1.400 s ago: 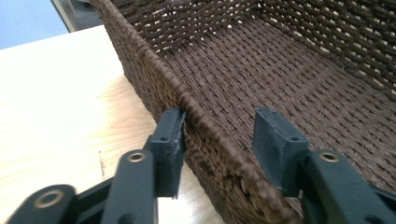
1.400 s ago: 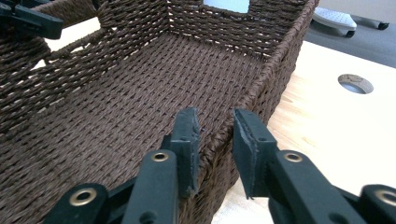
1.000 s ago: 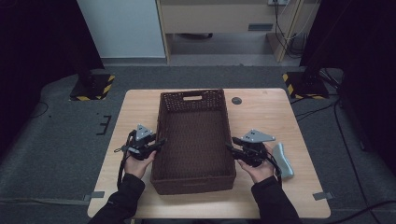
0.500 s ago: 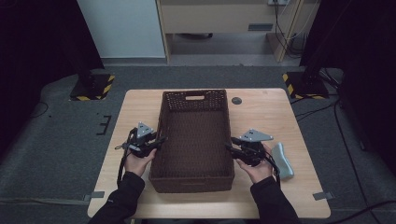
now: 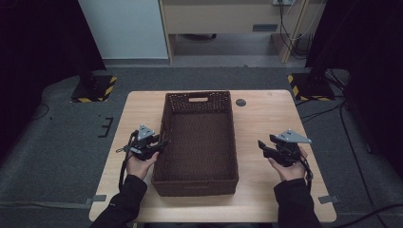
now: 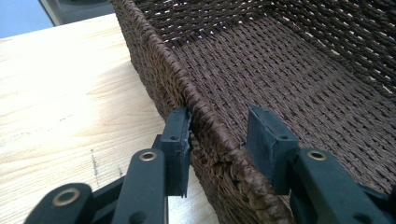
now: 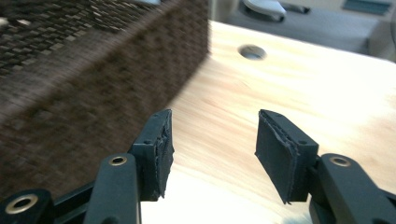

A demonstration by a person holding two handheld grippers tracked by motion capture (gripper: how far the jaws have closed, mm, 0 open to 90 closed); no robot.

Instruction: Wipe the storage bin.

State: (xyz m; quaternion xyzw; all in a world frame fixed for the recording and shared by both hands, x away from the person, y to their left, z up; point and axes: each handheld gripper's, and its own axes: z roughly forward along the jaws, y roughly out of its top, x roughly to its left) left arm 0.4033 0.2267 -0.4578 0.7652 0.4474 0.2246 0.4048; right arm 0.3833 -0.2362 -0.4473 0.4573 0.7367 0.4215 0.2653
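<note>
Your left gripper point(image 6: 217, 140) straddles the basket point(image 6: 289, 79) rim, unclamped; your right gripper point(image 7: 212, 149) is open, apart. A one-sided pull could skew it.

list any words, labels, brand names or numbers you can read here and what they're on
None: no readable text on the woven basket, the wooden table, the left hand-held gripper or the right hand-held gripper.
The yellow and black striped floor markers carry stripes, no words.
The pale cabinet at the back has a dark strip too small to read.
</note>
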